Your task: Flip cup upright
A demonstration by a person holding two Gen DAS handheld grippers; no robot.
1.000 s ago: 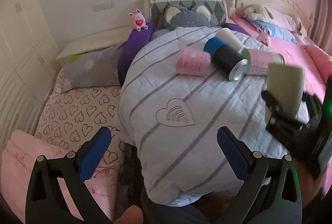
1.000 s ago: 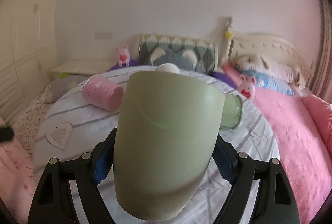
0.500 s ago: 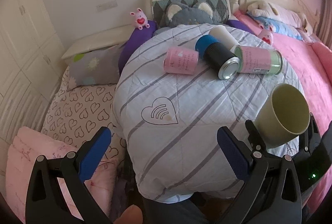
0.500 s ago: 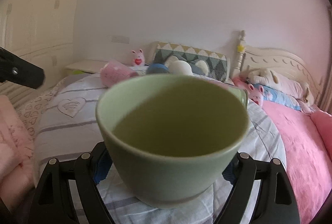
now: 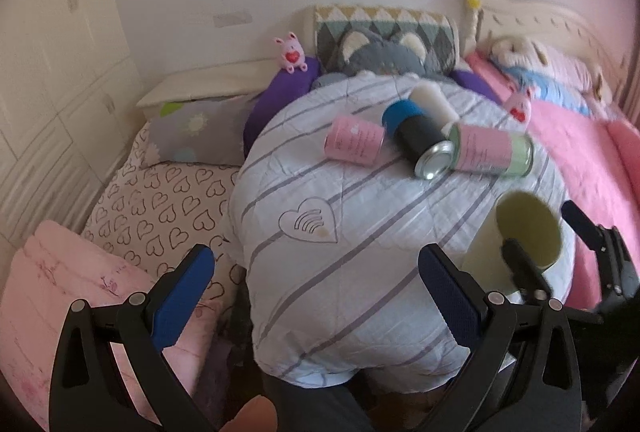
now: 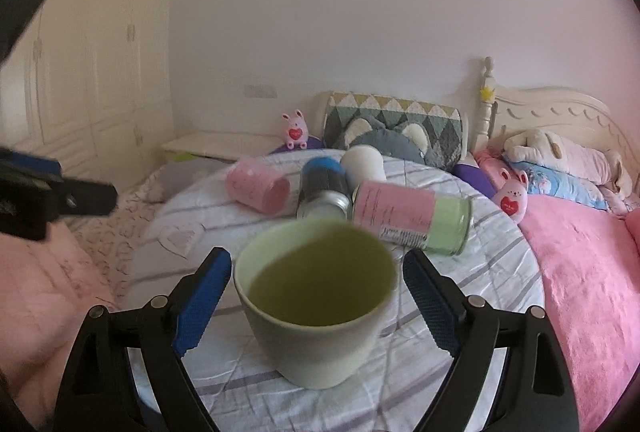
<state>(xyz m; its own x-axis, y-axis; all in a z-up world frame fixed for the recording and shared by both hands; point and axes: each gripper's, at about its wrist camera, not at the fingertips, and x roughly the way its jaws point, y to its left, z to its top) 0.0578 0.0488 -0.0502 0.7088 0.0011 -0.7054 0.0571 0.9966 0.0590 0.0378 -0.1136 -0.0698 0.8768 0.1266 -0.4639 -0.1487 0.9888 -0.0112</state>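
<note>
A pale green cup [image 6: 316,296] stands upright, mouth up, on the striped quilted table cover [image 6: 460,316]. My right gripper [image 6: 316,304] is open, its blue pads on either side of the cup with a gap on each side. In the left wrist view the same cup [image 5: 520,248] stands at the right, between the right gripper's black fingers [image 5: 524,268]. My left gripper [image 5: 312,296] is open and empty, held above the cover's near left edge.
A pink cup [image 5: 354,144], a black and blue can [image 5: 418,139], a white cup [image 5: 432,103] and a pink and green can [image 5: 494,151] lie on their sides at the far part of the cover. Pillows, plush toys and beds surround it.
The right gripper turned the green cup from mouth down to mouth up, lowered it onto the cover and opened its jaws off it. The left gripper stayed open.
</note>
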